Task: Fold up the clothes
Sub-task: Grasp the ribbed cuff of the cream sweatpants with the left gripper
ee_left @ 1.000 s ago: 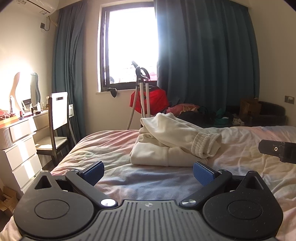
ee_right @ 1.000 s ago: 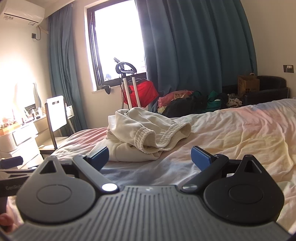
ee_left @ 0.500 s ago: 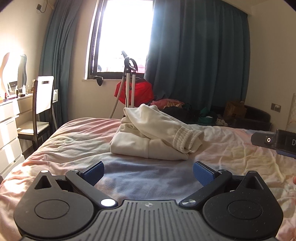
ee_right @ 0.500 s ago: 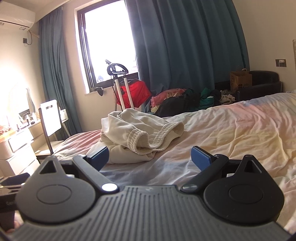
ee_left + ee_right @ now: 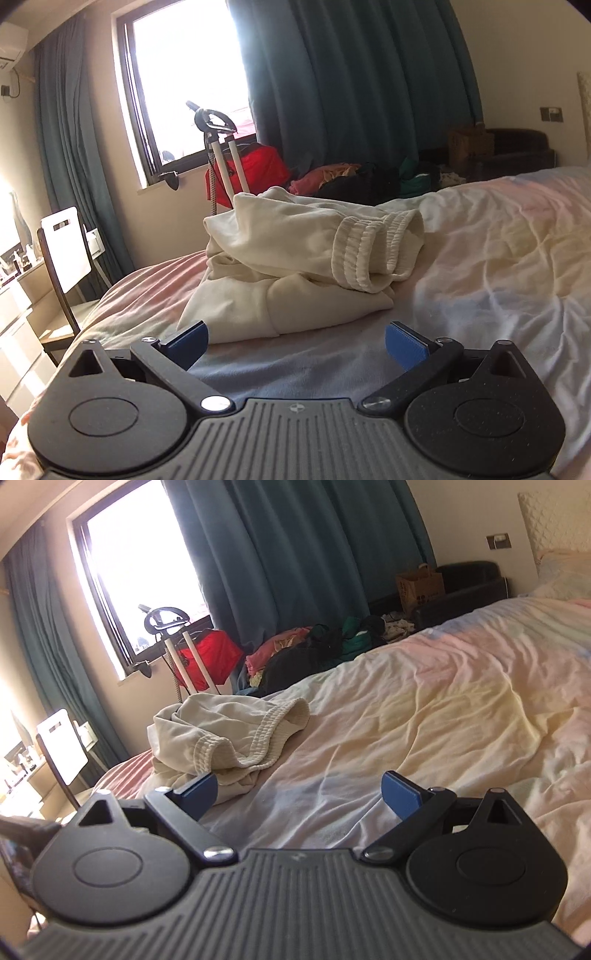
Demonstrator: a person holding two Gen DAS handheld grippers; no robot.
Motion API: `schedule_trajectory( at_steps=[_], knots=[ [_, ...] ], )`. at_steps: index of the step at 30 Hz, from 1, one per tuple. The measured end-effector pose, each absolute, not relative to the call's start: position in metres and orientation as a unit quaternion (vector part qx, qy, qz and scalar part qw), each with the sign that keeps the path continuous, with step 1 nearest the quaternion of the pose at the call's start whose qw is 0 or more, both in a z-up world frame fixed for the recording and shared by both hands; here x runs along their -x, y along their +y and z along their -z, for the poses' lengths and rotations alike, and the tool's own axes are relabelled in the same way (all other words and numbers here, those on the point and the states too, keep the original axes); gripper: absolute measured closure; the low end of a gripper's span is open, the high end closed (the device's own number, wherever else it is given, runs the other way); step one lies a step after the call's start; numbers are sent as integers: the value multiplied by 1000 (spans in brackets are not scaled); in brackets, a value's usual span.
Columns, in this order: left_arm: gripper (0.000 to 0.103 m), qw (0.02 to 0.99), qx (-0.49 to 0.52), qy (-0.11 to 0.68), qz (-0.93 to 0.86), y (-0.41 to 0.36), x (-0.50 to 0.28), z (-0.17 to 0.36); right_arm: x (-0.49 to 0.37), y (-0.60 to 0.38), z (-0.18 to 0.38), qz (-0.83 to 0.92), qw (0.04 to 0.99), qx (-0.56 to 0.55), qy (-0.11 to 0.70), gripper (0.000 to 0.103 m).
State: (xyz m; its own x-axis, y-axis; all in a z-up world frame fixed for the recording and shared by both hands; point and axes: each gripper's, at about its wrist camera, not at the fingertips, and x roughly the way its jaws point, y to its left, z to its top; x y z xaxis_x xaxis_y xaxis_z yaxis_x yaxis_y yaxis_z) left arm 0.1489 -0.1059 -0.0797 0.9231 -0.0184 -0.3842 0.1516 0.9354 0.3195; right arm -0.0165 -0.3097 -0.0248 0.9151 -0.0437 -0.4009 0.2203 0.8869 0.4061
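A cream sweatshirt (image 5: 295, 266) lies bunched and partly folded on the bed (image 5: 498, 258), its ribbed hem on top at the right. My left gripper (image 5: 295, 345) is open and empty, just in front of the garment's near edge. In the right wrist view the same sweatshirt (image 5: 221, 734) lies to the left, ahead of my left fingertip. My right gripper (image 5: 299, 794) is open and empty, over bare sheet (image 5: 443, 720) to the right of the garment.
A wooden chair (image 5: 66, 251) and a dresser (image 5: 14, 295) stand left of the bed. A garment steamer (image 5: 218, 147), a red bag (image 5: 258, 166) and a clothes pile (image 5: 314, 646) sit under the window. A dark armchair with a paper bag (image 5: 421, 587) stands far right.
Both grippers have moved closer to the sweatshirt and tilted. The right gripper has left the left wrist view. The garment has not moved. Both stay open.
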Motion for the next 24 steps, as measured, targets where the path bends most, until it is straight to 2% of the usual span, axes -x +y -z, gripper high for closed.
schedule_trajectory(
  at_steps=[10,13,16,17,18,20,21,22,24],
  knots=[
    [0,936,-316,156,-14,-180,-276,107,-38,-340,73,97,919,-308,226,6],
    [2,930,-351,89,-58,-194,-287,105,-57,-341,90,92,913,-314,243,6],
    [17,938,-333,32,-96,-196,-291,80,-68,-343,98,97,916,-307,240,6],
    [30,943,-315,30,-97,-193,-293,70,-69,-345,99,100,915,-313,235,6],
    [39,949,-298,33,-96,-189,-294,59,-70,-348,99,101,913,-321,230,6],
    [69,957,-272,32,-92,-181,-289,36,-72,-350,100,98,911,-331,227,6],
    [77,960,-263,29,-90,-176,-282,26,-71,-350,100,98,912,-329,225,6],
    [90,962,-259,25,-86,-170,-270,18,-70,-349,99,97,914,-326,222,6],
    [92,965,-250,18,-80,-158,-245,0,-67,-347,96,95,918,-320,215,6]
  ],
)
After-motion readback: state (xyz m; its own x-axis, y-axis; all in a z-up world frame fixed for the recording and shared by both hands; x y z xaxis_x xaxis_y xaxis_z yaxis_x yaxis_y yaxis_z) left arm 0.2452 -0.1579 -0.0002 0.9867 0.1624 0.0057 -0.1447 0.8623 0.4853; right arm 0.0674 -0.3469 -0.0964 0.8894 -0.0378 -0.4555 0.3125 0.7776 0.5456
